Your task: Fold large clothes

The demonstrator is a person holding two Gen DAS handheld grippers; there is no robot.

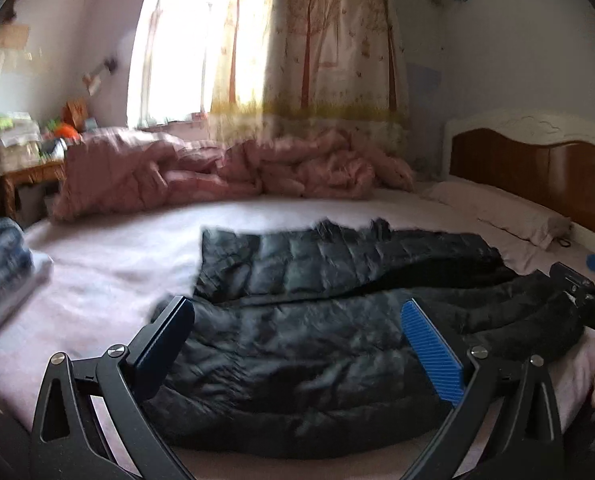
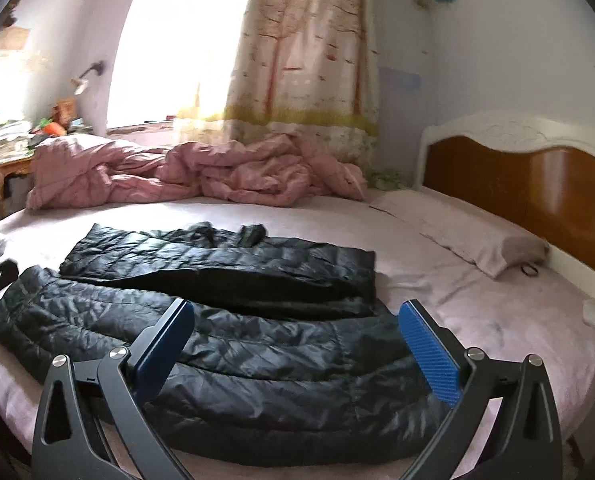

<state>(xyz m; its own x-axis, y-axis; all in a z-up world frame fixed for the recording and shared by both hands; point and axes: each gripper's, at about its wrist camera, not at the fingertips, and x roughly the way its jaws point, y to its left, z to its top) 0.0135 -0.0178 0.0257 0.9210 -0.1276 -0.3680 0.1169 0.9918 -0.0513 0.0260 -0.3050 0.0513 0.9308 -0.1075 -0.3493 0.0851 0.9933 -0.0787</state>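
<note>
Both the left gripper (image 1: 297,344) and right gripper (image 2: 297,344) stand wide open and empty over the near hem of the black quilted coat (image 2: 225,336). The coat lies flat on the bed (image 2: 497,320), near side of the pink duvet (image 2: 201,176). Judged light, soft, puffy and slick-shelled: pinch deep at the near hem edge, not the smooth panel.

The black quilted down coat (image 2: 201,320) lies along the near edge of the pink-sheeted bed (image 2: 497,312), the crumpled pink duvet (image 2: 201,176) along its far edge, the flat pink pillow (image 2: 469,236) against the wooden headboard (image 2: 537,184).

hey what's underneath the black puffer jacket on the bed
The black puffer jacket lies spread on the pink bedsheet. Whatever else might lie beneath it is covered.
</note>
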